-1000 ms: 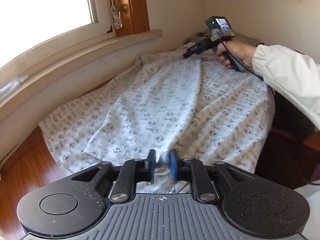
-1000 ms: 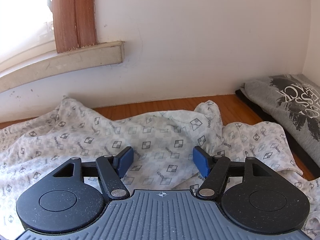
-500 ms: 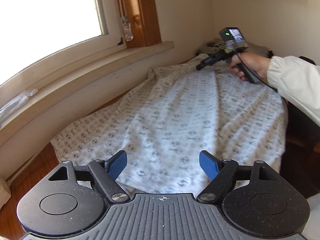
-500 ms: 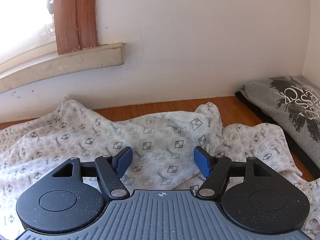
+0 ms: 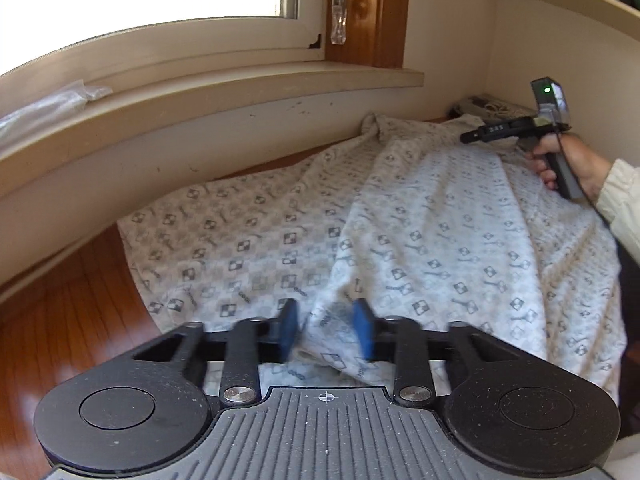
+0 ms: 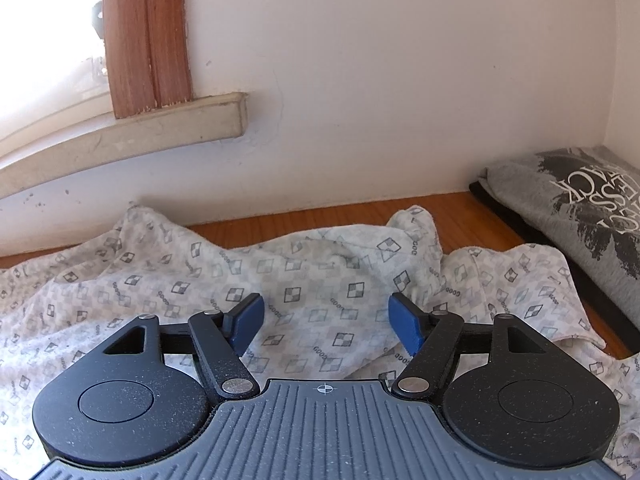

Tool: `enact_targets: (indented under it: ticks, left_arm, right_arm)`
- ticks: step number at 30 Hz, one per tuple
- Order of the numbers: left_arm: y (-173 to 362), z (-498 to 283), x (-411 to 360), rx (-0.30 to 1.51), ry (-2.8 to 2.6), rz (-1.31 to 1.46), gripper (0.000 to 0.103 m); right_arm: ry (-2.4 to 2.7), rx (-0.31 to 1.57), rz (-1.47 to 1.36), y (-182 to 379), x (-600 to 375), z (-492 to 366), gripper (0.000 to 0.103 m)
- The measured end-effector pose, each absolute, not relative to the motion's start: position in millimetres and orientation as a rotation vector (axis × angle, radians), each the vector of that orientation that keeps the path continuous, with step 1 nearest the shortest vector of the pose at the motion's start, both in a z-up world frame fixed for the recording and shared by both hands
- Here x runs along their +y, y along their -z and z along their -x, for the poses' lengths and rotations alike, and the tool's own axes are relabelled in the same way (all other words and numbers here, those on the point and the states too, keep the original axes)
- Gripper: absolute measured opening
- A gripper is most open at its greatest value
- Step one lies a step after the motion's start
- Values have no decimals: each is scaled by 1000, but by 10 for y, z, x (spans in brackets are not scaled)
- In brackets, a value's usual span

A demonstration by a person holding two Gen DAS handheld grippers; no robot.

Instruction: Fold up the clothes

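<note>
A white garment (image 5: 420,220) with a small checked print lies spread over the wooden surface (image 5: 60,320) below the window. At its near edge my left gripper (image 5: 325,330) is closing, its blue pads blurred. A raised fold of the garment sits between them, with a gap still showing. My right gripper (image 6: 326,320) stands open just above the far, rumpled end of the garment (image 6: 312,280), nothing pinched. In the left wrist view the right gripper (image 5: 466,138) shows at the far right, held by a hand (image 5: 560,156) in a pale sleeve.
A folded grey top with dark lettering (image 6: 568,208) lies in the corner at the right, on a dark strip. The window sill (image 5: 240,88) and wall run along the far side of the garment. A blind-cord pull (image 5: 340,20) hangs above.
My left gripper let go of the near hem, opened wide, moved along the edge and is now closing around a fold. The right gripper has kept still.
</note>
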State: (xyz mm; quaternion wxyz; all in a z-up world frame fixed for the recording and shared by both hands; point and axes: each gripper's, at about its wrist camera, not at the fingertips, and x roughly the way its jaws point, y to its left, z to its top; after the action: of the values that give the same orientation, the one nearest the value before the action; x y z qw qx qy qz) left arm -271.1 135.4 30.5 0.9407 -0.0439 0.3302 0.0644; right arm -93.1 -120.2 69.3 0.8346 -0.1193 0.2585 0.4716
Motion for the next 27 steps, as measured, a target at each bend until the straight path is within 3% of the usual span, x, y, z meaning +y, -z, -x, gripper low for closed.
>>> enact_targets:
  ticks: [1, 2, 5, 9, 10, 12, 13, 14, 18, 21, 27]
  left_arm:
    - [-317, 2732, 1339, 665, -139, 78, 6]
    - [-337, 2758, 1324, 649, -149, 66, 5]
    - [-507, 2852, 1343, 587, -169, 65, 5]
    - [-427, 2772, 1416, 696, -165, 78, 10]
    - [-390, 2767, 1396, 709, -180, 54, 16]
    - [-369, 2771, 1389, 709, -205, 42, 41]
    - [-382, 2775, 1397, 698, -216, 47, 67]
    - [-416, 2769, 1407, 677, -230, 48, 78]
    - [-557, 2571, 1383, 627, -234, 42, 83]
    - [-630, 2299, 1307, 585, -190, 37, 103]
    - [-636, 1418, 1082, 556, -76, 43, 103]
  right_arm:
    - [-999, 548, 253, -693, -1203, 931, 69]
    - [-999, 548, 253, -692, -1204, 931, 69]
    - [-997, 543, 253, -696, -1198, 928, 69]
    - [-995, 539, 259, -691, -1189, 936, 69]
    - [-994, 538, 261, -691, -1188, 940, 70]
    - [-996, 537, 261, -690, -1188, 943, 72]
    - [-997, 537, 260, -690, -1189, 942, 73]
    - [-998, 537, 259, -689, -1189, 941, 73]
    - [-999, 536, 258, -686, -1198, 946, 73]
    - [-1001, 534, 259, -684, -1199, 955, 74]
    - [-1016, 533, 259, -687, -1204, 969, 75]
